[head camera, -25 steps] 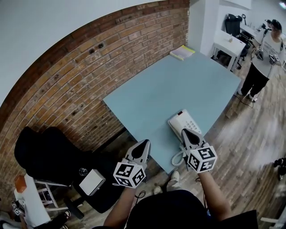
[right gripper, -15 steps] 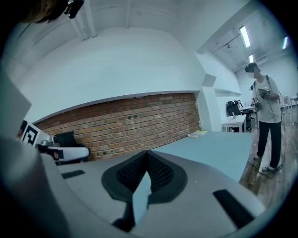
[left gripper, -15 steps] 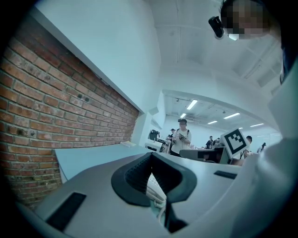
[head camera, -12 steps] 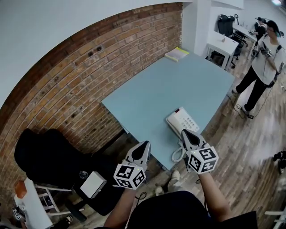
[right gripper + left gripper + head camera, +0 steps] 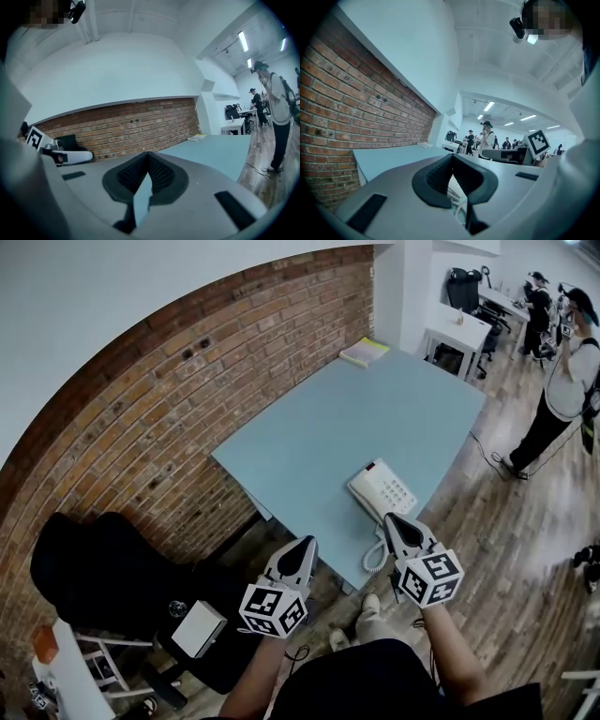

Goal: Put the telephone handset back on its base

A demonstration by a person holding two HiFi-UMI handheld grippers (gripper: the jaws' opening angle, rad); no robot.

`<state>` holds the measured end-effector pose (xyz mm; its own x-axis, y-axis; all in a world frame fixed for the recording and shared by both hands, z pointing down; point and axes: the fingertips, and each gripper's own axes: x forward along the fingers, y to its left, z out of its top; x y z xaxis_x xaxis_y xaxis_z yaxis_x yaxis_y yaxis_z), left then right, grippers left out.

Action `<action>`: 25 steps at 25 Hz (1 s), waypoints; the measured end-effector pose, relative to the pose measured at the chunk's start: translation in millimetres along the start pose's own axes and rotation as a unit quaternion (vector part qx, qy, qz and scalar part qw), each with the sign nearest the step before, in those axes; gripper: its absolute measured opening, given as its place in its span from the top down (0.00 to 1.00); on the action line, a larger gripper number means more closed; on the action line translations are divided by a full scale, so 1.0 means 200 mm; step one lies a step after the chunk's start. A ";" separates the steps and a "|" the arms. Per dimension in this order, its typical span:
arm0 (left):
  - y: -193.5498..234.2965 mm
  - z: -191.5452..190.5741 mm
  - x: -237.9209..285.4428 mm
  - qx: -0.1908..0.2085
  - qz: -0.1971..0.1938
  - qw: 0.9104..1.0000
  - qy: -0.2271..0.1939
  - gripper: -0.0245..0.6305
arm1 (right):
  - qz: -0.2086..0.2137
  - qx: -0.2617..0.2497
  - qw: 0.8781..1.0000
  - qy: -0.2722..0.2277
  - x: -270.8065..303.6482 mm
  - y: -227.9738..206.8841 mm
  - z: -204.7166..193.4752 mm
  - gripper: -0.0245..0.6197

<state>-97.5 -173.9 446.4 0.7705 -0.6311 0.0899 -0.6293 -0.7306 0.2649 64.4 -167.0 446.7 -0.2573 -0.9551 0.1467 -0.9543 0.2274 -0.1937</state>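
Quite near the telephone (image 5: pixel 382 489), left hand-held gripper (image 5: pixel 306 542), right hand-held gripper (image 5: pixel 394 519) hang closed, empty.

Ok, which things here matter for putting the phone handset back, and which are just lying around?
For the job:
- telephone
- its coiled cord
- left gripper and right gripper, both shut and empty

Just lying about:
- yellow notepad at the table's far corner
- white box off the table
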 end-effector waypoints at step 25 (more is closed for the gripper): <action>-0.22 -0.05 0.02 -0.008 -0.008 1.000 0.000 0.95 | 0.011 -0.004 1.000 0.002 -0.20 -0.05 0.00 0.94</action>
<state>-66.4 -141.2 444.6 0.7807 -0.6189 0.0863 -0.6149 -0.7363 0.2826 83.6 -130.6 442.1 -0.2794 -0.9491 0.1455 -0.9493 0.2503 -0.1899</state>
